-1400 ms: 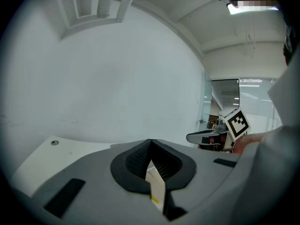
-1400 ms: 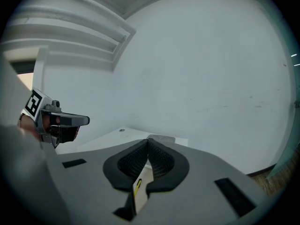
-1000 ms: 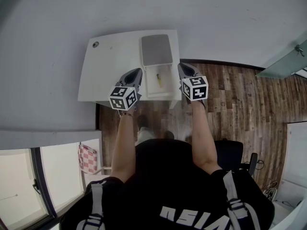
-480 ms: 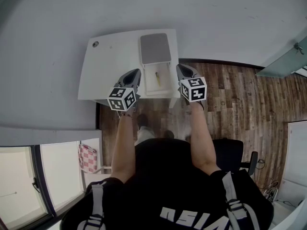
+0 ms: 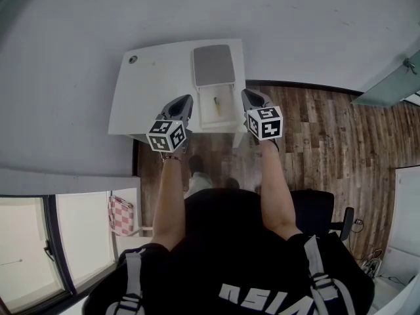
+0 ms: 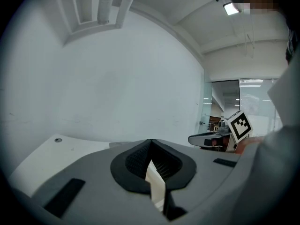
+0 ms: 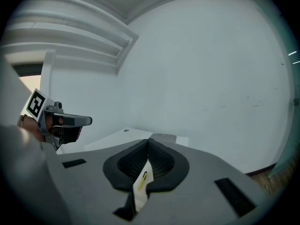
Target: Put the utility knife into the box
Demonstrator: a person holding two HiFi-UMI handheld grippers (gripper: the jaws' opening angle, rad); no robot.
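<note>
1. a white table (image 5: 151, 90) is seen from above against a pale wall, with wooden floor (image 5: 328, 130) to its right.
2. an open white box (image 5: 203, 112) is set near the table's right edge, with its grey lid (image 5: 214, 65) lying flat at the far end.
3. the yellow utility knife (image 5: 217, 105) is found inside the box, laid lengthwise on its floor; it is touched by neither claw.
4. the left claw (image 5: 187, 98) is held just beside the box's left wall. in the left gripper view its jaws (image 6: 150, 144) are seen brought together at the tips, with nothing gripped between them.
5. the right claw (image 5: 248, 92) is held just beside the box's right wall. in the right gripper view its jaws (image 7: 149, 142) are likewise closed tip to tip and empty, and the knife (image 7: 142, 176) is glimpsed through the hollow behind the tips.
6. each claw is caught in the other's view, well apart from it.
</note>
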